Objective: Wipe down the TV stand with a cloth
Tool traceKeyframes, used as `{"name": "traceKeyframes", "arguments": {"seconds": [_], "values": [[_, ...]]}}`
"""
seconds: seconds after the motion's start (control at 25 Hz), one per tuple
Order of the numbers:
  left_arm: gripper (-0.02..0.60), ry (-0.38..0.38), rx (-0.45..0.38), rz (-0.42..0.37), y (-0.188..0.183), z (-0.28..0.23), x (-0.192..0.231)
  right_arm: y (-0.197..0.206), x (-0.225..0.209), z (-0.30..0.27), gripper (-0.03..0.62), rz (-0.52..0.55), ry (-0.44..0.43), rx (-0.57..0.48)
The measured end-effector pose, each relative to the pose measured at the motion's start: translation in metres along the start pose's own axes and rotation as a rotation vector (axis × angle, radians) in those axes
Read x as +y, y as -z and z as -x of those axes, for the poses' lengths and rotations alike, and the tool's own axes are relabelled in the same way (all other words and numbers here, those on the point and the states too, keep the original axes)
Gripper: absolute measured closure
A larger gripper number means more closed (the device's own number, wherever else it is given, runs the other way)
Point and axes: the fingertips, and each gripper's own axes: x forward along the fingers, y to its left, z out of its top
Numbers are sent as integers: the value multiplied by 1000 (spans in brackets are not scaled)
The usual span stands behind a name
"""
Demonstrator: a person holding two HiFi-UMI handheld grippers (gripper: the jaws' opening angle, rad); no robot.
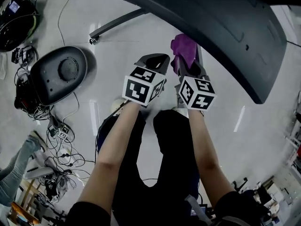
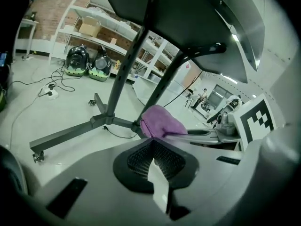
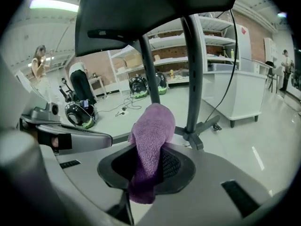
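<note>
Cloth [image 3: 153, 126] is clamped in right tool [image 3: 146, 163], wad left proud for wiping stand [image 3: 192, 69]; left tool [image 2: 153, 160] closed, empty.

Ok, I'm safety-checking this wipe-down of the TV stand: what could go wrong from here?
1. The purple cloth bulges well beyond the right gripper, which pinches only part of it. Rubbing the stand post might drag it out.
2. The TV hangs just above that gripper, so lifting could knock it.
3. The stand's leg ends in a castor, so a firm push may roll the stand.
</note>
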Motion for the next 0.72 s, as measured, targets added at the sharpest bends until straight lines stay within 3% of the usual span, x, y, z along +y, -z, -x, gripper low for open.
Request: {"name": "traceKeyframes", "arguments": {"seconds": [0.2, 0.48, 0.72], "values": [[577, 7, -35, -34, -10, -35, 31, 11, -7, -54, 499, 35, -5, -33], [577, 21, -158, -69, -45, -65, 71, -27, -20, -111, 499, 113, 0, -132], [577, -10, -260, -128, -76, -61, 89, -57, -18, -117, 499, 228, 3, -186]]}}
